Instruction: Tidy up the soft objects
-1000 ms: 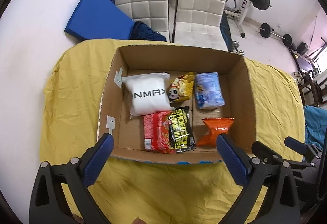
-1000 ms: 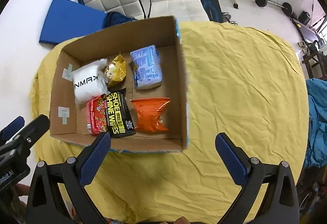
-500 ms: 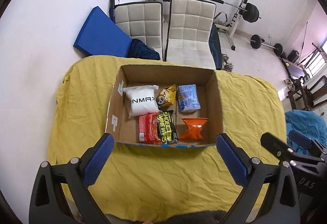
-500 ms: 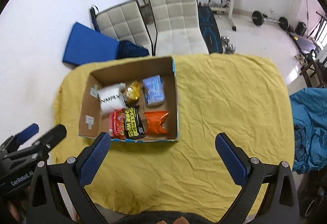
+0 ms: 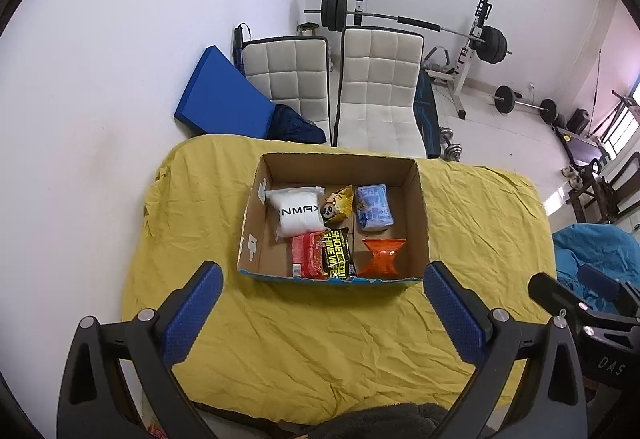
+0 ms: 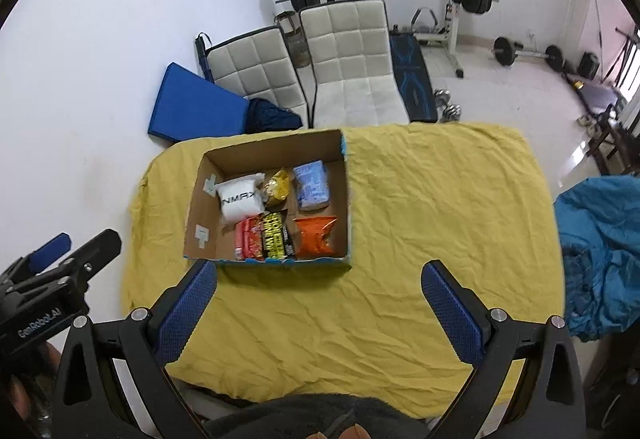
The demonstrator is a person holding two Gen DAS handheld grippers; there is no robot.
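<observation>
1. Both grippers hang wide apart and empty: left gripper (image 5: 322, 309), right gripper (image 6: 320, 305), well back from the cardboard box (image 5: 420, 223).
2. Six soft packs lie inside; the job looks finished, so retreat straight and clear.
3. Shoe-wipes pack (image 5: 337, 253) lies flat, long axis running near-to-far.

Bright, even daylight; sharp centre, heavy fisheye edge distortion.

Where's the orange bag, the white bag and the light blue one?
orange bag (image 5: 381, 257): left wrist view, its pinched middle.
white bag (image 5: 298, 213): left wrist view, its printed front.
light blue bag (image 6: 313, 185): right wrist view, its middle.
</observation>
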